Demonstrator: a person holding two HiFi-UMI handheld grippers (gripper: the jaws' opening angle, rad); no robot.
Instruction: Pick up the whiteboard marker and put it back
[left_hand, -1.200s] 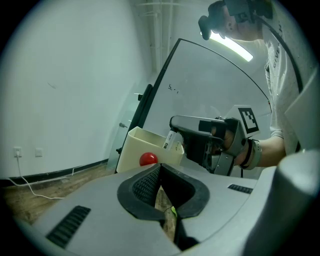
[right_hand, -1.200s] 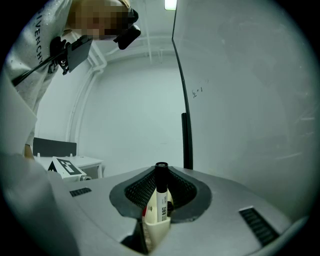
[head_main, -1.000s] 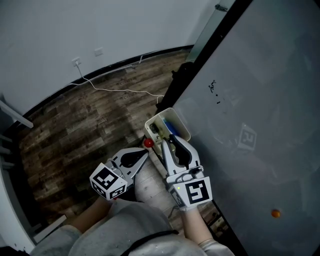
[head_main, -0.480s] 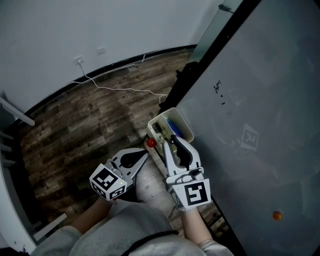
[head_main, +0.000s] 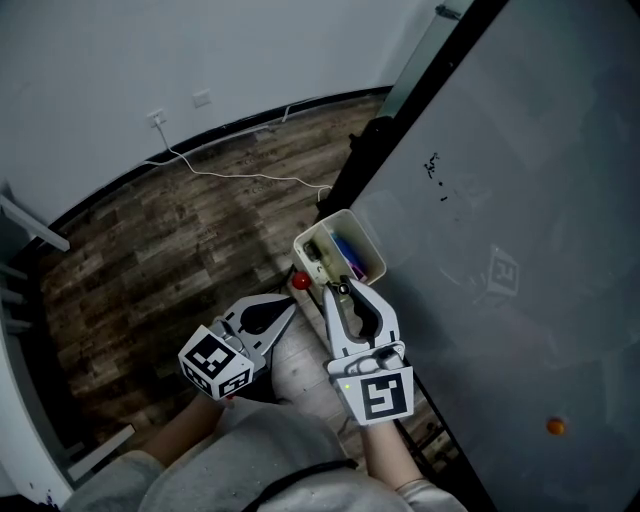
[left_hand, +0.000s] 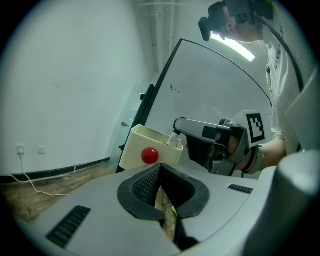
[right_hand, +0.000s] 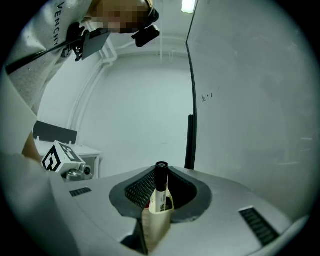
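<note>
Dark wood-plank flooring is running under a white wall, and a grey whiteboard is filling the right of the head view. A cream holder box is hanging at the board's lower edge, with a red round magnet sitting on its outer face and something blue lying inside.

From above, the right gripper is pointing its tips at the box's near rim, but that view is not showing clearly what it is carrying. The right gripper view is settling that: the jaws are clamping the whiteboard marker, which is standing upright between the ribbed pads, black cap uppermost, white labelled barrel below. The board is rising just behind it.

The left gripper view is adding the other side. The marker's white end is poking past the right gripper's tips and is sitting right at the box's top rim; whether it is touching the rim is unclear. The magnet is showing on the box's front.

The left gripper is hanging beside the box, near it but apart. Its jaws are drawn nearly together, leaving a thin slit showing only floor
</note>
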